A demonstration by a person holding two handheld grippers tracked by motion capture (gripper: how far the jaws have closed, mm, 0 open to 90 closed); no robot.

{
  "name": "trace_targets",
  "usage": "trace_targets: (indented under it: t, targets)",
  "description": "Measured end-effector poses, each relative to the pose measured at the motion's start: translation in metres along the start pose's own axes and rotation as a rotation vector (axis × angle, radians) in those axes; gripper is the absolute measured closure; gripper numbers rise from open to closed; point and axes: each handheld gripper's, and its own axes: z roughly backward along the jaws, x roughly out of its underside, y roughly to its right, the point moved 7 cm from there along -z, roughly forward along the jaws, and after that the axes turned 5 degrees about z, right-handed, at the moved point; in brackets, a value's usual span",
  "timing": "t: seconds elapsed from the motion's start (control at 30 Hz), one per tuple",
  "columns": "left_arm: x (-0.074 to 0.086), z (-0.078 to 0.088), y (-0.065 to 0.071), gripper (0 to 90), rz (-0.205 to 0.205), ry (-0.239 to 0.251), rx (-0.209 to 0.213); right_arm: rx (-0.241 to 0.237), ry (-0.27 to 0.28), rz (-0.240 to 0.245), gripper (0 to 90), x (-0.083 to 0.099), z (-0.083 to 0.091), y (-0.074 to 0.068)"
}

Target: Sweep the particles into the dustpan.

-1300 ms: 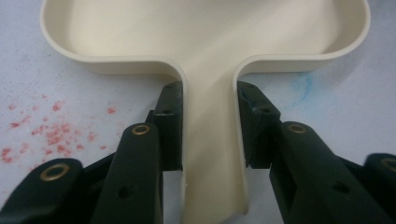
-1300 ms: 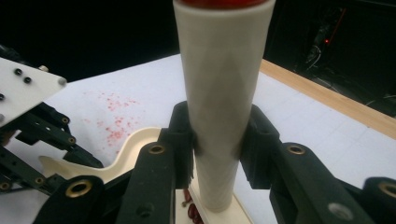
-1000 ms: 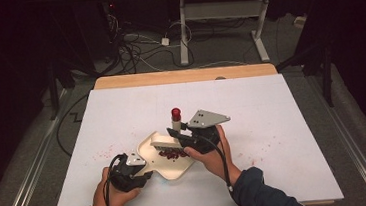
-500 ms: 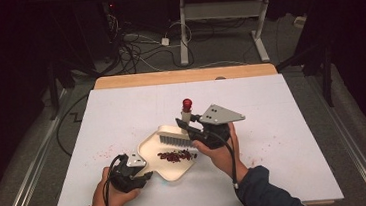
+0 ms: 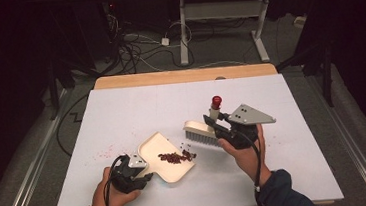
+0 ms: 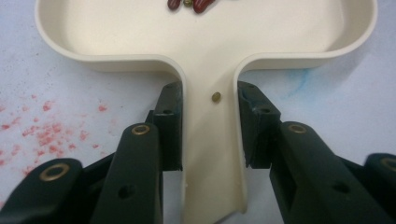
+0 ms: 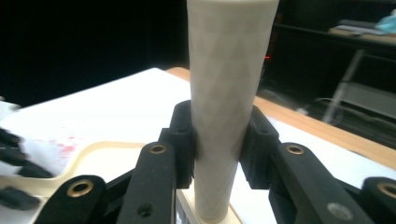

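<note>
Dustpan (image 5: 168, 157) handle clamped by left gripper (image 6: 209, 123); right gripper (image 7: 215, 140) grips brush (image 5: 202, 131) (probably lifted).

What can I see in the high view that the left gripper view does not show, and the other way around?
High view: the brush, held by its handle in the right tongs, lies off the dustpan's open edge, with its red knob on top. Left gripper view: a small brass stud on the pan's handle, and the black pads pressing both sides of that handle. Both views: the cream dustpan, the red beans in it, red specks on the white table.
</note>
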Motion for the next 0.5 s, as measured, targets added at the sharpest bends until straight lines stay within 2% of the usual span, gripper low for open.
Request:
trace_targets:
  t: [0.03, 0.1, 0.2, 0.23, 0.3, 0.33, 0.37, 0.43, 0.5]
  targets:
    - [0.000, 0.000, 0.000, 63.7, -0.001, 0.000, 0.001, 0.033, -0.015, 0.018, 70.0, 0.003, 0.003, 0.004]
    - [0.000, 0.000, 0.000, 63.7, -0.001, -0.002, 0.002, 0.041, -0.026, 0.022, 70.0, 0.005, 0.003, 0.004]
    - [-0.001, 0.000, 0.000, 63.7, -0.004, -0.004, 0.001, 0.021, -0.071, 0.038, 70.0, 0.014, -0.003, -0.005]
    - [-0.001, 0.000, 0.001, 63.7, -0.006, -0.004, 0.001, 0.021, -0.071, 0.038, 70.0, 0.014, -0.003, -0.005]
    - [-0.001, -0.001, 0.001, 63.7, -0.006, -0.004, 0.001, -0.024, -0.084, 0.054, 70.0, 0.017, -0.009, -0.023]
    - [-0.002, -0.001, 0.001, 63.7, -0.007, -0.004, 0.003, -0.024, -0.084, 0.054, 70.0, 0.017, -0.009, -0.023]
    - [-0.002, -0.001, 0.002, 63.7, -0.006, -0.004, 0.005, -0.044, -0.081, 0.073, 70.0, 0.014, -0.012, -0.037]
    - [-0.002, -0.002, 0.002, 63.7, -0.004, -0.004, 0.006, -0.059, -0.077, 0.072, 70.0, 0.014, -0.012, -0.041]
    - [-0.001, -0.002, 0.002, 63.7, -0.003, -0.005, 0.005, -0.096, -0.071, 0.062, 70.0, 0.013, -0.014, -0.052]
